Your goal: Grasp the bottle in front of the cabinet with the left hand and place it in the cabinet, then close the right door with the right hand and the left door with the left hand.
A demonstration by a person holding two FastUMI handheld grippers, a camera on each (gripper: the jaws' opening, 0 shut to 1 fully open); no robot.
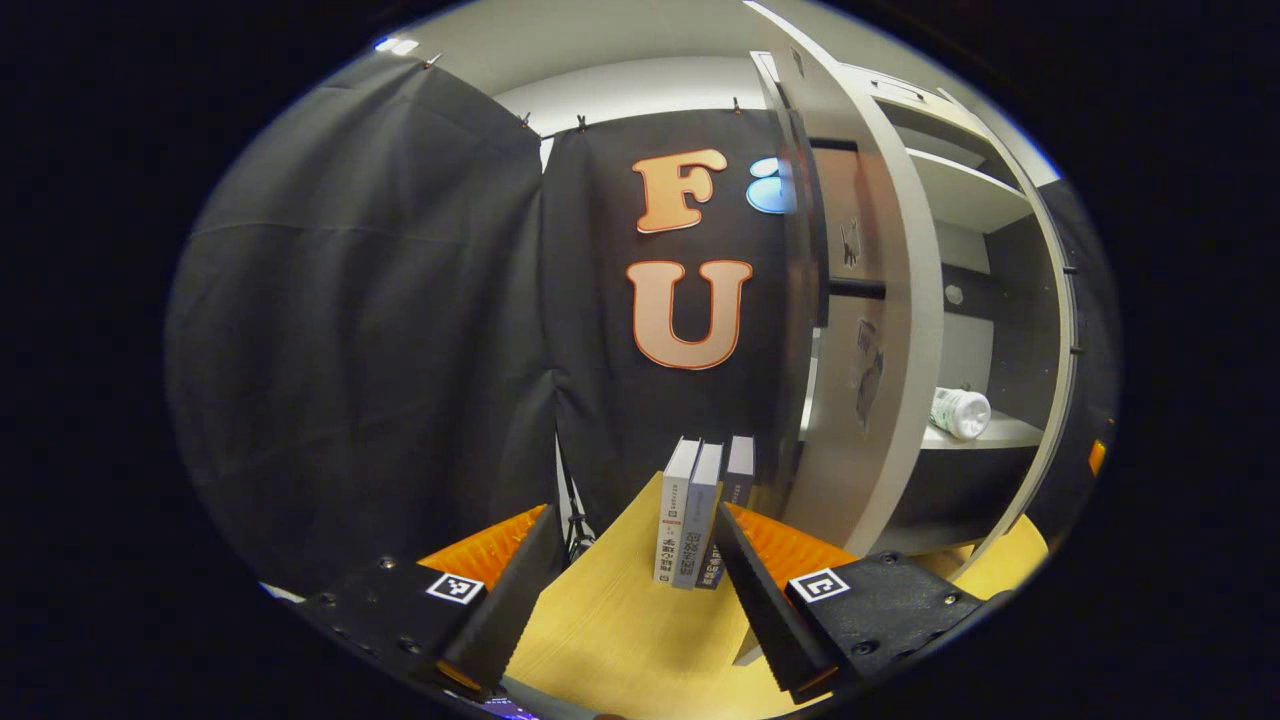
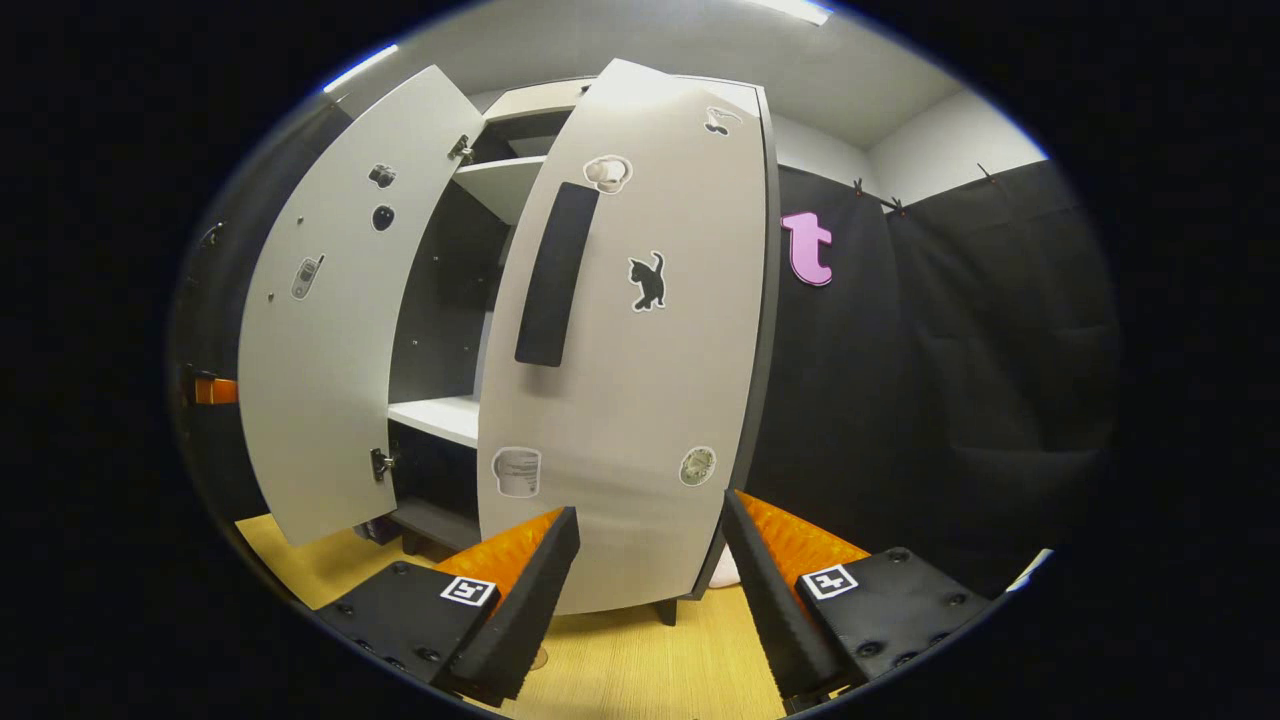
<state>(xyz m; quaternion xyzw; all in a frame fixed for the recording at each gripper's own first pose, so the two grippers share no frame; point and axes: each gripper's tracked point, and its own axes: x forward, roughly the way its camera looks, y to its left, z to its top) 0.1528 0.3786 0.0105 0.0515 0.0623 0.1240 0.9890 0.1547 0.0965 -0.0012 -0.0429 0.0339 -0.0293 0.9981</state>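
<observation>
In the left gripper view the white bottle (image 1: pixel 960 412) lies on its side on a white shelf (image 1: pixel 1000 432) inside the cabinet (image 1: pixel 985 200), off to the right. The left door (image 1: pixel 880 330) stands open, seen almost edge-on. My left gripper (image 1: pixel 635 515) is open over the table with nothing between its fingers. In the right gripper view the right door (image 2: pixel 620 350), with a long dark handle (image 2: pixel 555 275), is swung partway across the opening. My right gripper (image 2: pixel 650 510) is open just before that door's lower part. The left door (image 2: pixel 320 330) hangs wide open.
Three books (image 1: pixel 700 510) stand upright on the yellow wooden table (image 1: pixel 620 630), just ahead of my left fingertips and left of the cabinet. Small stickers dot both doors. Black cloth walls close off the booth behind and to the sides.
</observation>
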